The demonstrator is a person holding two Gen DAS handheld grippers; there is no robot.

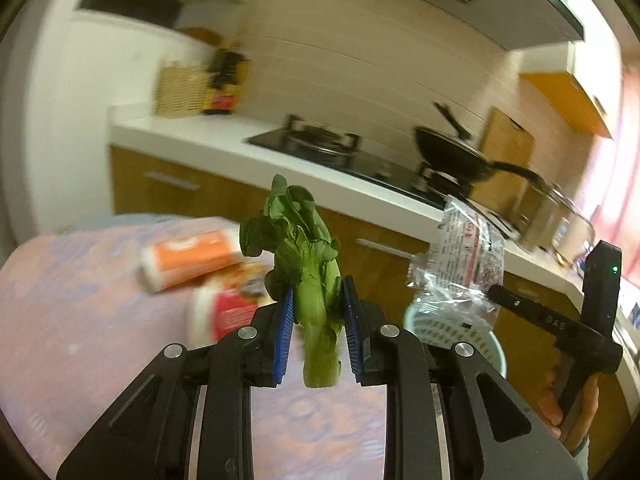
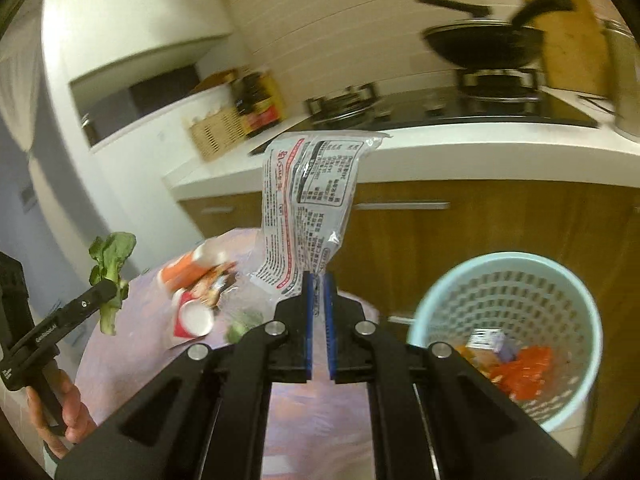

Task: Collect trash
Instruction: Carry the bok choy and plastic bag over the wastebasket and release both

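My left claw [image 1: 318,322] is pinching a leafy green vegetable [image 1: 308,272] by its pale stalk, the blue pads pressed into it from both sides, leaves standing up above the pads and the cut base hanging below. It is held in the air above the table [image 1: 80,320] with the pinkish patterned cloth. My right claw [image 2: 319,324] is pressed nearly together on the lower edge of a printed plastic wrapper [image 2: 310,204], which stands up crumpled above the pads, also in the air.

The light blue perforated bin [image 2: 576,292] stands on the floor just beside the table, to my right, with some orange scraps and a small purple and white carton already in it. On the table there remain an orange and white package [image 1: 188,258], a red and white cup [image 2: 192,316] lying on its side, and what looks like a small green scrap [image 2: 244,322], blurred.

The vegetable I judge to be light, soft and a little wet; the stalk is the firm part and the right place to grip, since the leaves would tear or slip. The wrapper weighs almost nothing, is slick and floppy, and a thin edge can slide out of the pads, so I want a good fold of it between them. Both should fall freely once I spread the claws over the bin
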